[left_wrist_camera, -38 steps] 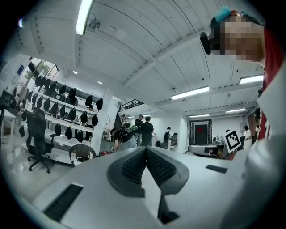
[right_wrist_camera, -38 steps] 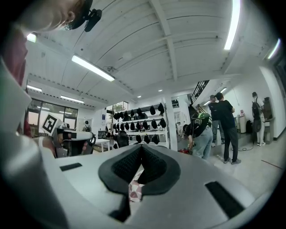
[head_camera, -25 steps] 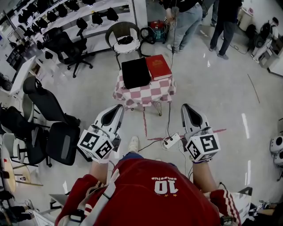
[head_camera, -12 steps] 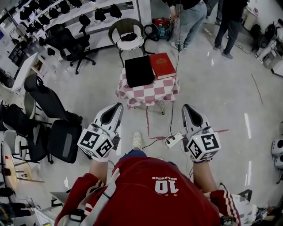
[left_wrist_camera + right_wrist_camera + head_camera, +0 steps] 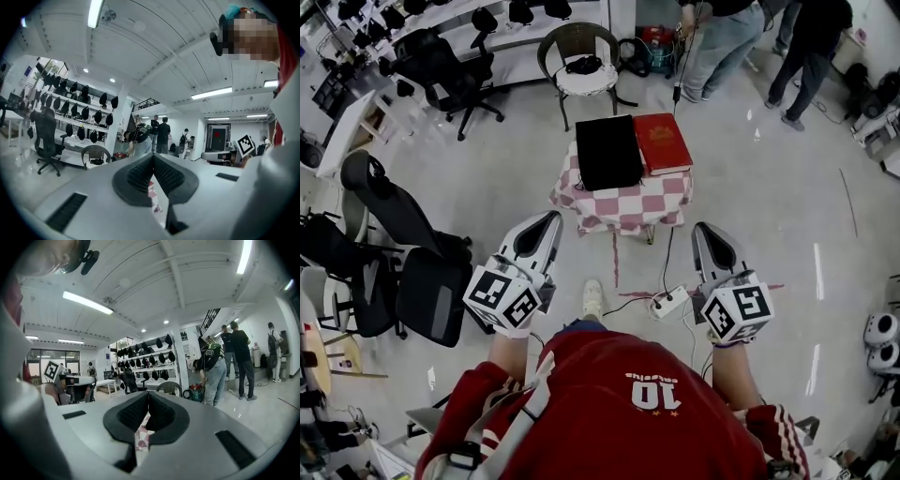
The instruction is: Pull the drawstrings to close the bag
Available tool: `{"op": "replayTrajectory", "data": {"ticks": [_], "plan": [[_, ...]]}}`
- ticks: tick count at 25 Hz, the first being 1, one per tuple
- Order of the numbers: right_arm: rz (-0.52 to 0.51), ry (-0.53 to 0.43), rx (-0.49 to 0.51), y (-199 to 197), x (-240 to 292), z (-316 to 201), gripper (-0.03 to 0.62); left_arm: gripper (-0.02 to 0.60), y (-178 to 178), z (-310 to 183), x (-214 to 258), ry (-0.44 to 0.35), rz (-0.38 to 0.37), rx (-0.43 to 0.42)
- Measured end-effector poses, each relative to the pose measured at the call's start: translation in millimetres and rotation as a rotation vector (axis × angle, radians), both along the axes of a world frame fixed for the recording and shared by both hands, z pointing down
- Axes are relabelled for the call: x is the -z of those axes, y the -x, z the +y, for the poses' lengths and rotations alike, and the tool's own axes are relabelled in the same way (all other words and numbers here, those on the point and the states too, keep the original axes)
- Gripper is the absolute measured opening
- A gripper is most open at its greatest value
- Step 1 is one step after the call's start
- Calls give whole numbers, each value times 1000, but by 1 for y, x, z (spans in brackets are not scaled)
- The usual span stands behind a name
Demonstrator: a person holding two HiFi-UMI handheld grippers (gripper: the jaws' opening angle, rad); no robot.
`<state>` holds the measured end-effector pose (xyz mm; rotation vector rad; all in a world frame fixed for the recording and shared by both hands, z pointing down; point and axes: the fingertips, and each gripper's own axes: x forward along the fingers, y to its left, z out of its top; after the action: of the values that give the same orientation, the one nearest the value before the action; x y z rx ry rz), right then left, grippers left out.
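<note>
A flat black bag [image 5: 608, 152] lies on a small table with a red-and-white checked cloth [image 5: 628, 202], next to a red book-like item [image 5: 663, 142]. No drawstrings show from here. Both grippers are held in the air in front of the person's chest, well short of the table. My left gripper [image 5: 550, 219] is shut with nothing between its pads, and its jaws meet in the left gripper view [image 5: 153, 157]. My right gripper [image 5: 704, 231] is likewise shut and empty [image 5: 148, 394]. A strip of the checked cloth shows below each pair of jaws.
A round-backed chair [image 5: 581, 58] stands behind the table. Black office chairs [image 5: 403, 253] crowd the left side. A white power strip [image 5: 667, 302] and its cable lie on the floor between me and the table. People [image 5: 727, 42] stand at the back right.
The table and bag have slid slightly right and lower in the head view. Both grippers stay shut and keep their pose in front of the chest.
</note>
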<state>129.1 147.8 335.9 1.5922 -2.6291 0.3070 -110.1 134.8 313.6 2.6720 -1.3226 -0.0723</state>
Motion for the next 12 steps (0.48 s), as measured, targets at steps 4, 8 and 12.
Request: {"op": "replayTrajectory", "data": {"ticks": [4,8,12], "plan": [[-3,24,-9,20,-4,-46,15,8,23,-50,0,4,9,-8],[-3,28,-36,39,-2,-88,15,8,39,-98,-1,5,1,-37],[-3,21,-61,61,5,-123,15,8,53,-135,1,-8,-32,-77]]}}
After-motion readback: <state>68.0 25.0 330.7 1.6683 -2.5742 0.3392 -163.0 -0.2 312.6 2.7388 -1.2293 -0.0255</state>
